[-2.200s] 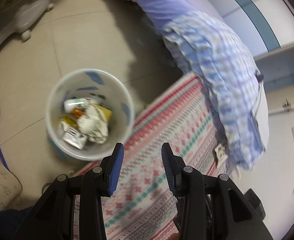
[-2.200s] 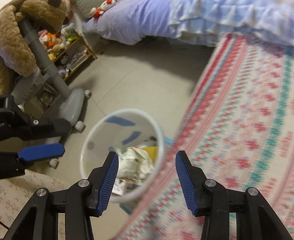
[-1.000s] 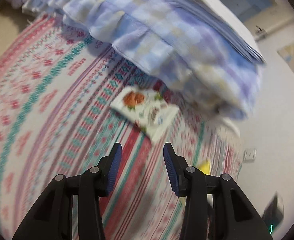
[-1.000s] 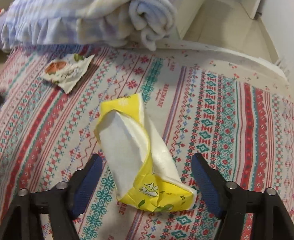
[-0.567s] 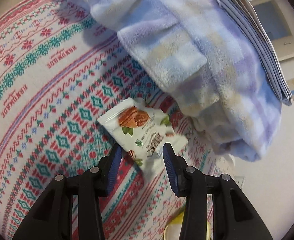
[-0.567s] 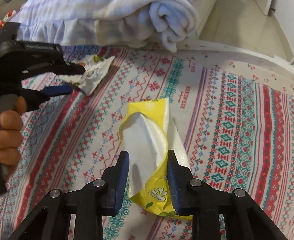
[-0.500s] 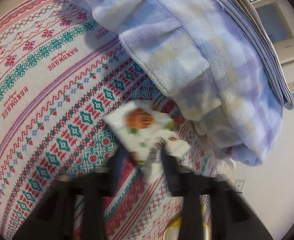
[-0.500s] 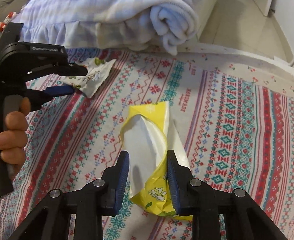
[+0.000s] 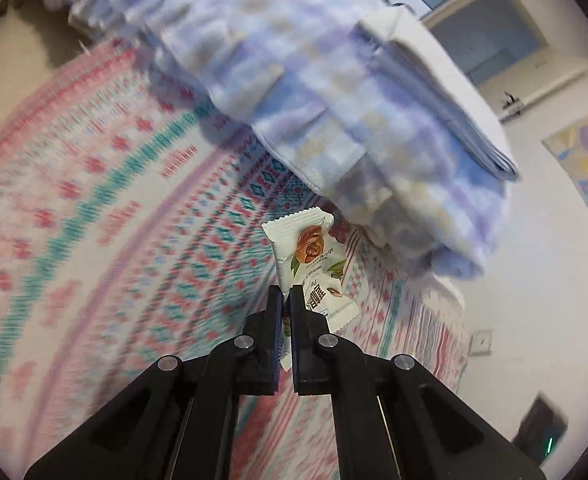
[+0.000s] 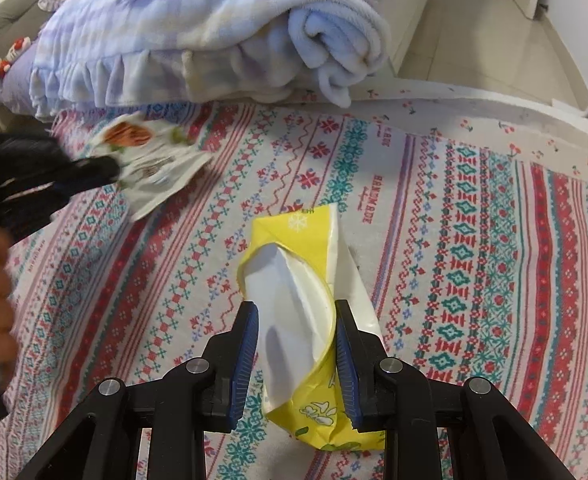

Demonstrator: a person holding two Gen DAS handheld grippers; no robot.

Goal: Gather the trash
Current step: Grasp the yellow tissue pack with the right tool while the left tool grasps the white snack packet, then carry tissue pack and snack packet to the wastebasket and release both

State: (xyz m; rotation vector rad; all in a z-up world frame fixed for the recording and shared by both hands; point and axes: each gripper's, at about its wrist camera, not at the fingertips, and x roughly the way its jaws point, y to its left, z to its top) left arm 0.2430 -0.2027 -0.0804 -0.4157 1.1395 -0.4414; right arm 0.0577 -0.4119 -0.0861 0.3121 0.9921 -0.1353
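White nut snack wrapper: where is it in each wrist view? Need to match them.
Left wrist: white snack wrapper at centre, just beyond the left gripper, whose jaws pinch its near edge.
Right wrist: upper left, blurred, above the patterned rug.
Shared landmark: folded blue plaid blanket behind it.

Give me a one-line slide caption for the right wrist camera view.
Right gripper clamps a yellow tissue pack on the patterned rug while the left gripper holds a white snack wrapper.
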